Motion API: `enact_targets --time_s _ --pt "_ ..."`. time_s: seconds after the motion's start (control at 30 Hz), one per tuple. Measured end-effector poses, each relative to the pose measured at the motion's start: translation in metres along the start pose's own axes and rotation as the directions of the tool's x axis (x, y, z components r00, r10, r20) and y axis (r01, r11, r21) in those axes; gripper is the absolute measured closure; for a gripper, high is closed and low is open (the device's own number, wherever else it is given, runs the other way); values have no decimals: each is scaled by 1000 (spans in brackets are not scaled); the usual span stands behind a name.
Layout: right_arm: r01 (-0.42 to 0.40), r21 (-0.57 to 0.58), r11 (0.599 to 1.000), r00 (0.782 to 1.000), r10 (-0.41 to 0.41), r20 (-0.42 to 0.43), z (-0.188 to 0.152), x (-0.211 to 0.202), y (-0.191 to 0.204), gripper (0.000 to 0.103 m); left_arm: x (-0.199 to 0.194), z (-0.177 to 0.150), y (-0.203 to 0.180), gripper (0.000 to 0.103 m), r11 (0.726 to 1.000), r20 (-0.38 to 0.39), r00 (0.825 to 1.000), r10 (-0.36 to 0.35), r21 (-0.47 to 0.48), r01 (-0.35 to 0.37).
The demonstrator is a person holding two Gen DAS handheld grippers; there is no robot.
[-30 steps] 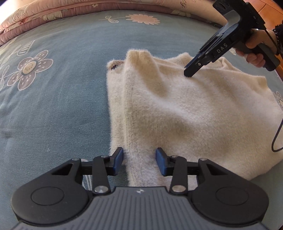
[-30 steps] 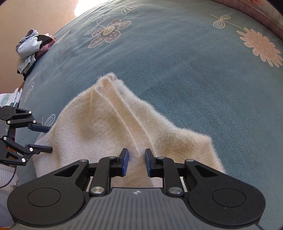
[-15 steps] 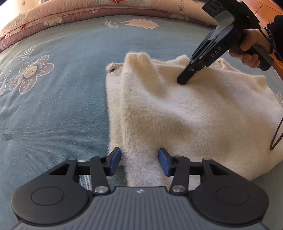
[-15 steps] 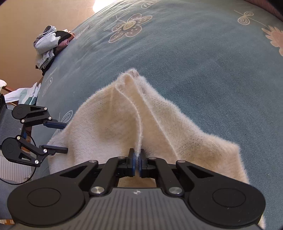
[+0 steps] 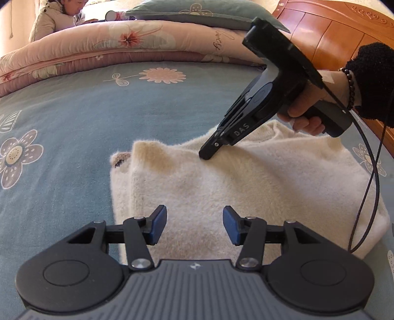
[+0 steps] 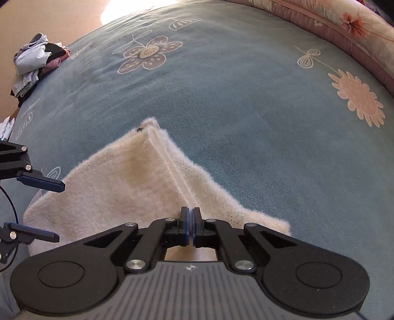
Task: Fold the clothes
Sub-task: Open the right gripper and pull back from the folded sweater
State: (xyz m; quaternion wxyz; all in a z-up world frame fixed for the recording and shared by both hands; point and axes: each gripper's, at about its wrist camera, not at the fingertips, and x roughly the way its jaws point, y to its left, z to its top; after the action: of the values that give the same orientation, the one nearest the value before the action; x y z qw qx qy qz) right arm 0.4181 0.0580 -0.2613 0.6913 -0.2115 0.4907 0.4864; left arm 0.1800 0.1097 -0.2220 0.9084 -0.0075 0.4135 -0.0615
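A cream fuzzy sweater (image 5: pixel 246 187) lies folded on a blue flowered bedsheet (image 5: pixel 73 123); it also shows in the right wrist view (image 6: pixel 118 187). My left gripper (image 5: pixel 194 227) is open and empty, just above the sweater's near edge. My right gripper (image 6: pixel 190 227) is shut on a raised fold of the sweater near its far edge. In the left wrist view the right gripper (image 5: pixel 209 153) presses its tip into the sweater. In the right wrist view the left gripper (image 6: pixel 55 211) is open at the sweater's left edge.
A pink flowered quilt (image 5: pixel 98 46) and a grey pillow (image 5: pixel 197 12) lie along the bed's far side by a wooden headboard (image 5: pixel 344 37). A person (image 5: pixel 61 17) sits beyond. A pile of clothes (image 6: pixel 34 64) sits at the bed's corner. A black cable (image 5: pixel 367 192) crosses the sweater.
My right gripper closed on a fold of the sweater. My left gripper opened wider and lifted, tilting its view up toward the headboard.
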Motion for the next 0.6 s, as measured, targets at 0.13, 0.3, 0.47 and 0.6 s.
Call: enact_targets --time_s 0.13,0.3,0.47,0.6 --pt "24 93 995 997 -30 69 -6 -10 -9 89 31 -1 3 51 995 -32 996 85 51 -83" --pt "89 200 976 982 -119 145 -25 -51 -19 81 30 4 10 52 996 -8 996 92 19 -92" --pt "118 365 924 978 -172 121 -81 -92 -19 75 28 13 -4 52 996 25 999 -23 81 21" --pt "61 395 917 986 -116 117 -116 -95 6 73 33 14 -27 52 975 22 993 -117 195 111"
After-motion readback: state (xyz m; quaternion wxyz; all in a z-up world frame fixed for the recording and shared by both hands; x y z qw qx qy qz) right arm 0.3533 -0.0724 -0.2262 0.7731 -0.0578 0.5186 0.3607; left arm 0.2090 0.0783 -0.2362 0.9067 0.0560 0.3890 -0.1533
